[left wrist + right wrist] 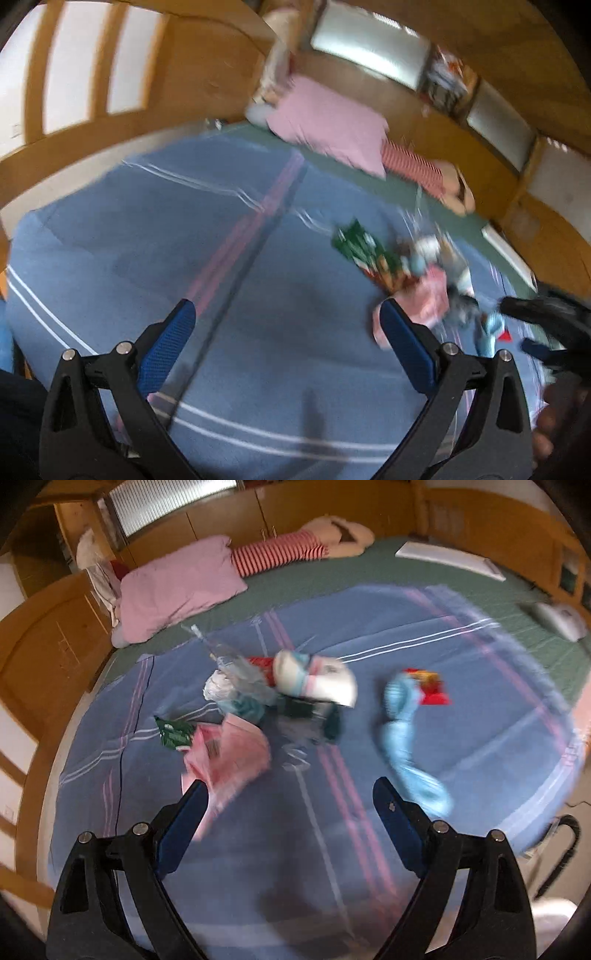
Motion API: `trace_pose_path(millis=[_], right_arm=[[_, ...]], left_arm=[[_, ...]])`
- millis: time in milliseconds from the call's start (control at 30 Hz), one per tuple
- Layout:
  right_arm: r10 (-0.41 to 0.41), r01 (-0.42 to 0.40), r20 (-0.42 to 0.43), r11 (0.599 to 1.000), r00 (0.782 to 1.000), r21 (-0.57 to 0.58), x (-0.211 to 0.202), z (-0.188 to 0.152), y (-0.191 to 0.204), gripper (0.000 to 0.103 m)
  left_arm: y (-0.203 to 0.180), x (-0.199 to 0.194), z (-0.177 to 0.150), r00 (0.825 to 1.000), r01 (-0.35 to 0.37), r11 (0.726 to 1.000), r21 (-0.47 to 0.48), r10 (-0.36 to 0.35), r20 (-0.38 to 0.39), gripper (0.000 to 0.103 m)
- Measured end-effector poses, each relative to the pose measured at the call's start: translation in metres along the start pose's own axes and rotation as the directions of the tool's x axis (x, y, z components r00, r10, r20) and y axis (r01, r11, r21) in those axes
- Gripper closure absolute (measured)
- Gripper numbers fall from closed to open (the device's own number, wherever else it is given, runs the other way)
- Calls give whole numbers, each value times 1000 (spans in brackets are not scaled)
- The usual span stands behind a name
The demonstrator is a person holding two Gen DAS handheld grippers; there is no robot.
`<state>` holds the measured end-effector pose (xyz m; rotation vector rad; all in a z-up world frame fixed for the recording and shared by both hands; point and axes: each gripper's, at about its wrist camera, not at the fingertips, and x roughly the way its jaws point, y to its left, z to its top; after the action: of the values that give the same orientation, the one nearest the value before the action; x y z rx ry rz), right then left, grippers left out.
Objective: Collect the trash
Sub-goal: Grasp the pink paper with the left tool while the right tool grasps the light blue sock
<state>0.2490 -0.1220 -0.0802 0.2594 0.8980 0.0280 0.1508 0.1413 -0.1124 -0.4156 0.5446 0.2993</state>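
A heap of trash and small items lies on a blue striped blanket point(258, 849) on a bed. In the right wrist view I see a pink wrapper point(232, 753), a green wrapper point(173, 733), clear crumpled plastic point(236, 664), a red wrapper point(430, 690), a white and pink sock point(317, 681), a dark green cloth point(314, 716) and a light blue cloth point(406, 738). My right gripper point(291, 801) is open and empty above the blanket, just short of the heap. My left gripper point(288, 328) is open and empty; the green wrapper point(360, 247) and pink wrapper point(424, 299) lie to its right.
A pink pillow point(173, 587) and a red striped cushion point(280, 554) lie at the head of the bed on a green sheet point(369, 576). A white flat box point(450, 559) lies at the far right. A wooden bed frame point(48, 642) and cupboards surround the bed.
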Motion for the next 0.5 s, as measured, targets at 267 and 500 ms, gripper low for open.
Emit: trace_pose_path(millis=[267,500], right_arm=[[24,-28,-48,996,999,-84,81,14,59,15],[72,-87,-105,985,992,-146,86,-7,71,48]], left_arm=[[20,4,7,996,-75,994,-78,78,43,4],[25,1,4,997,-65,992,-106,70,43,4]])
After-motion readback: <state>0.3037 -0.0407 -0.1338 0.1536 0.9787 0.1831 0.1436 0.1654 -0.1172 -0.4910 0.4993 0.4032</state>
